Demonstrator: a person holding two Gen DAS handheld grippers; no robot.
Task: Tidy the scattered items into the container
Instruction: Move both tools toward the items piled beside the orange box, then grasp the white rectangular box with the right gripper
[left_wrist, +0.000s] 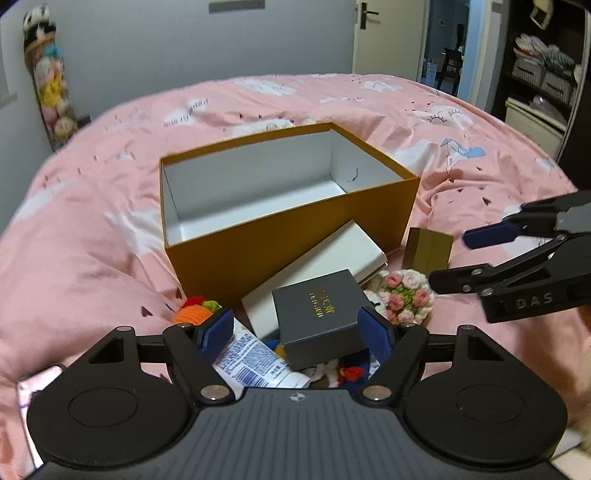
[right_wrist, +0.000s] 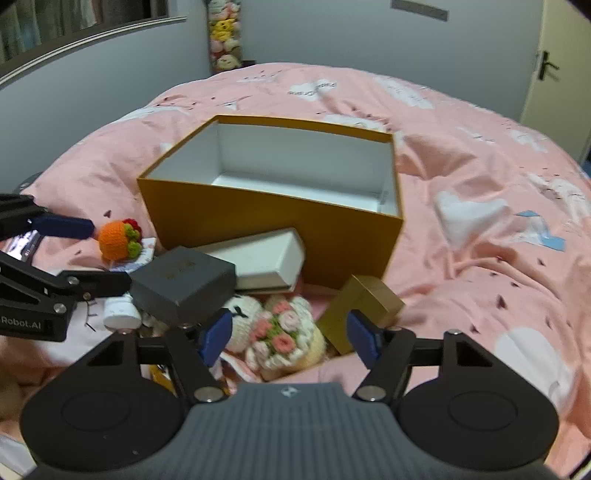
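Observation:
An open orange box with a white inside stands on the pink bed, nothing in it. In front of it lie a grey box, a white box, a gold box, a crochet flower bouquet, an orange crochet fruit and a white tube. My left gripper is open around the grey box. My right gripper is open over the bouquet, beside the gold box.
The pink duvet covers the whole bed. A hanging row of plush toys is on the grey wall. A door and dark shelves stand at the back right.

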